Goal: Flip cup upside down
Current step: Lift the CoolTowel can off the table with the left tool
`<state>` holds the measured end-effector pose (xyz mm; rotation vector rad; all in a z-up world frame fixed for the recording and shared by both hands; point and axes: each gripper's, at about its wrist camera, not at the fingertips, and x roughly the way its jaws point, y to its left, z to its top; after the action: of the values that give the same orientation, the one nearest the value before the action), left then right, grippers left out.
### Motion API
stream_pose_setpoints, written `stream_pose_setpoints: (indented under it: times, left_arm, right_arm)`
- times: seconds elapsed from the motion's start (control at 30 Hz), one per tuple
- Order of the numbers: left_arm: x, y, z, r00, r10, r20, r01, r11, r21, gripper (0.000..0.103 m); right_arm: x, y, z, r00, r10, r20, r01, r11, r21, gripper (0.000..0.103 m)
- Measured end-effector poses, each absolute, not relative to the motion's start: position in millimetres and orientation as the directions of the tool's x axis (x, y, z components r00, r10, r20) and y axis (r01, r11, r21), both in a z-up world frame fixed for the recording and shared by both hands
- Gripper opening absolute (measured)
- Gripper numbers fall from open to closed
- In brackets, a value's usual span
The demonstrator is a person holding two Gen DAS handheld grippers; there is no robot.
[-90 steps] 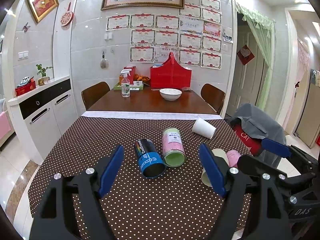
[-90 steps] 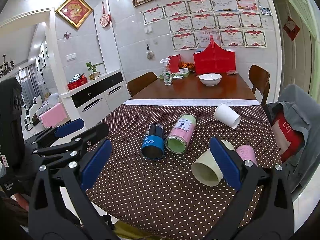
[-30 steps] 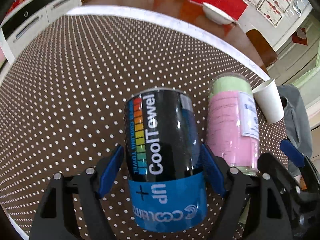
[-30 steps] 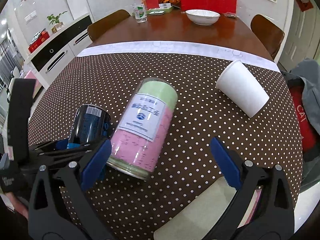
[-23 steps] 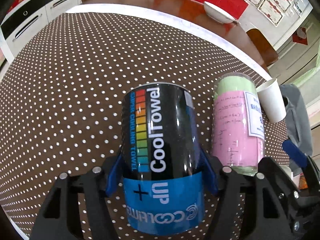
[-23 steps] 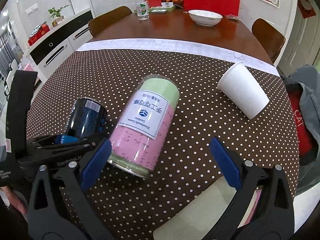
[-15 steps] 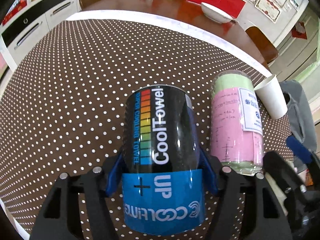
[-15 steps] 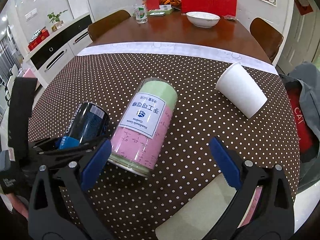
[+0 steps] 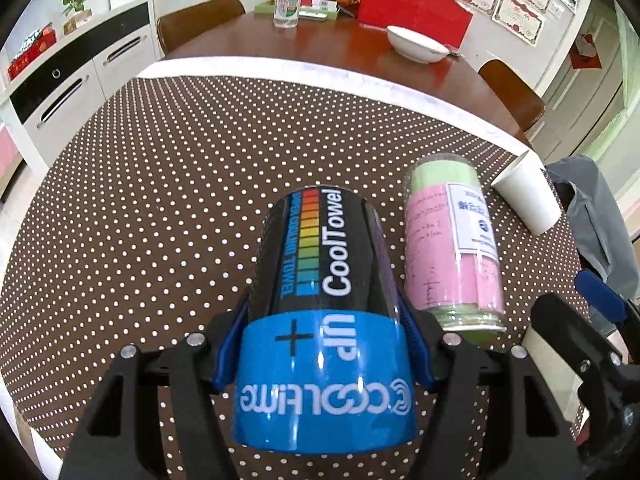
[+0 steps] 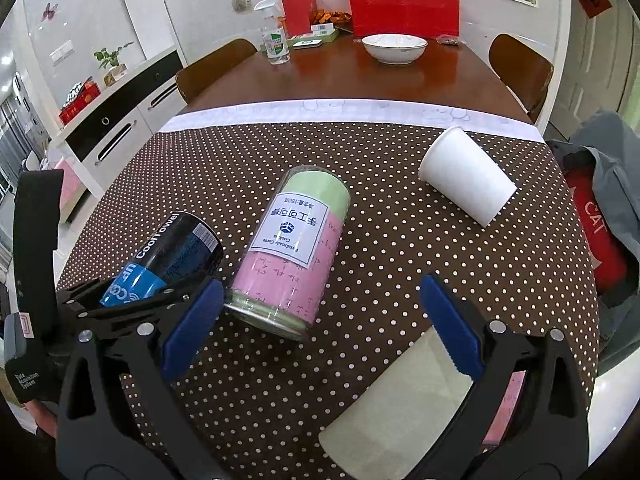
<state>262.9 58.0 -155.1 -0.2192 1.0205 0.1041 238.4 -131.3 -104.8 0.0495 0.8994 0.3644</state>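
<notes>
My left gripper (image 9: 320,344) is shut on the black and blue "CoolTowel" cup (image 9: 324,312), its blue pads on both sides of the blue band. The cup (image 10: 168,264) is tilted with its far end raised off the dotted cloth. My right gripper (image 10: 320,320) is open and empty above the cloth, with the left gripper (image 10: 132,312) at its left. A pink and green cup (image 10: 292,252) lies on its side just right of the held cup; it also shows in the left wrist view (image 9: 452,240).
A white paper cup (image 10: 466,176) lies on its side at the far right, also in the left wrist view (image 9: 528,196). A cream cup (image 10: 400,412) lies under my right gripper. Beyond the dotted cloth (image 10: 248,160) stand a white bowl (image 10: 394,48) and a spray bottle (image 10: 276,44).
My left gripper closed on the black and blue cup and lifted it so that it tilts up. The right gripper stayed open and nearly still.
</notes>
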Motion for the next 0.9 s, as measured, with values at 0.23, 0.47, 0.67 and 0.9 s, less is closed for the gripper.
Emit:
stream_pose_setpoints:
  times: [0.23, 0.47, 0.67, 0.9]
  left_arm:
    - [237.8, 54.9, -142.7, 0.547, -0.007, -0.837, -0.187, 0.974, -0.129, 0.066]
    - [213.4, 55.5, -124.6, 0.582, -0.002, -0.813, -0.181, 0.975, -0.132, 0.066]
    - [182.3, 44.9, -107.9, 0.621, 0.007, -0.783, -0.156, 0.981, -0.115, 0.066]
    - [150.9, 32.9, -102.6, 0.631, 0.01, -0.775, -0.131, 0.987, -0.094, 0.066]
  right_arm:
    - [221.9, -135.5, -96.4, 0.581, 0.337, -0.741, -0.274, 0.938, 0.212, 0.097]
    - [196.0, -140.5, -83.9, 0.611, 0.342, -0.714, -0.275, 0.937, 0.214, 0.097]
    - [167.7, -141.1, -71.0, 0.638, 0.35, -0.686, -0.285, 0.935, 0.213, 0.097]
    - [130.0, -143.3, -68.0, 0.656, 0.354, -0.667, -0.296, 0.933, 0.205, 0.097]
